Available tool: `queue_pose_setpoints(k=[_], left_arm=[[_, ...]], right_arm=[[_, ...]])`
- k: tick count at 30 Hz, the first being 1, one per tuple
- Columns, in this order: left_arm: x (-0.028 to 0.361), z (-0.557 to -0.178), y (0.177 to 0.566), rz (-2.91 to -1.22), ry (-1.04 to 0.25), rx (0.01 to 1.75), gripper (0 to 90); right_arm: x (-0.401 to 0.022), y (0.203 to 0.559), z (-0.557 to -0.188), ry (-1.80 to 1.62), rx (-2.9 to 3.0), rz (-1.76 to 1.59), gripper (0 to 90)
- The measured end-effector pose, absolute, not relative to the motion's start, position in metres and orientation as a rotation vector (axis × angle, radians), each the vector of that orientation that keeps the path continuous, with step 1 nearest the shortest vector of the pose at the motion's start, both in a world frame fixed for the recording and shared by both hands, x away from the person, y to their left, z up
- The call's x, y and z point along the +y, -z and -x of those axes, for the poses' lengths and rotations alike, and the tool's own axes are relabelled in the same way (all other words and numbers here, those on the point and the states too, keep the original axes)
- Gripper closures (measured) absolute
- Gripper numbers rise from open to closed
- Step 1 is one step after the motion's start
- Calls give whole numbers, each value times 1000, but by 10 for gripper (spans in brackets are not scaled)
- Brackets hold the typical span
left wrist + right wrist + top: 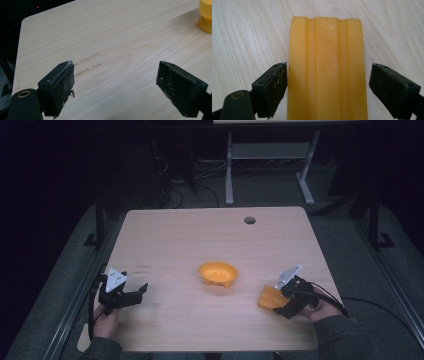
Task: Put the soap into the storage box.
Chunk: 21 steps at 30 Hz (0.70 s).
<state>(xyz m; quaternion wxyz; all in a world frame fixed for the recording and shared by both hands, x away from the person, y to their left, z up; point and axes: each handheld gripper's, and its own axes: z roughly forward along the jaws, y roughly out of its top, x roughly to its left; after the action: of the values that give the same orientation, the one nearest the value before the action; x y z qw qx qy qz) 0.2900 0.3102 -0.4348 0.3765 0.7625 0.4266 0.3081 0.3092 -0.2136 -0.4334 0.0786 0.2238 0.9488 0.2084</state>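
Observation:
An orange bowl (218, 274) stands near the middle of the wooden table (200, 235). To its right lies a ridged yellow-orange block (269, 298), flat on the wood. My right gripper (281, 303) is open with its jaws on either side of the block (327, 65); the left jaw is at the block's edge and the right jaw stands off with a gap. My left gripper (136, 295) rests low at the table's left front, open, with bare wood between its jaws (116, 75). The bowl's edge (205, 17) peeks in at the top right of the left gripper view.
A round cable hole (250, 220) sits near the table's far edge. Behind the table stand the white legs of another desk (229, 175) and loose cables on the floor. Faint scuff marks (87, 62) show on the wood ahead of the left gripper.

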Motion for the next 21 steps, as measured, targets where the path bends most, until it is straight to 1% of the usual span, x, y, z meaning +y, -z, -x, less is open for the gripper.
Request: queue_pose_setpoints(k=[19,20,21], left_arm=[[310,-290,434,-1953,-786,1091,141],[310,-290,434,-1953,-786,1091,141],[310,-290,434,-1949,-785,1092,141]], right_arm=[[-200,450,-324,-541,2935,-660,152],[-199,451,-325,-541,2939,-650,154],[-198,451,-325,-539,2941,-644,181]])
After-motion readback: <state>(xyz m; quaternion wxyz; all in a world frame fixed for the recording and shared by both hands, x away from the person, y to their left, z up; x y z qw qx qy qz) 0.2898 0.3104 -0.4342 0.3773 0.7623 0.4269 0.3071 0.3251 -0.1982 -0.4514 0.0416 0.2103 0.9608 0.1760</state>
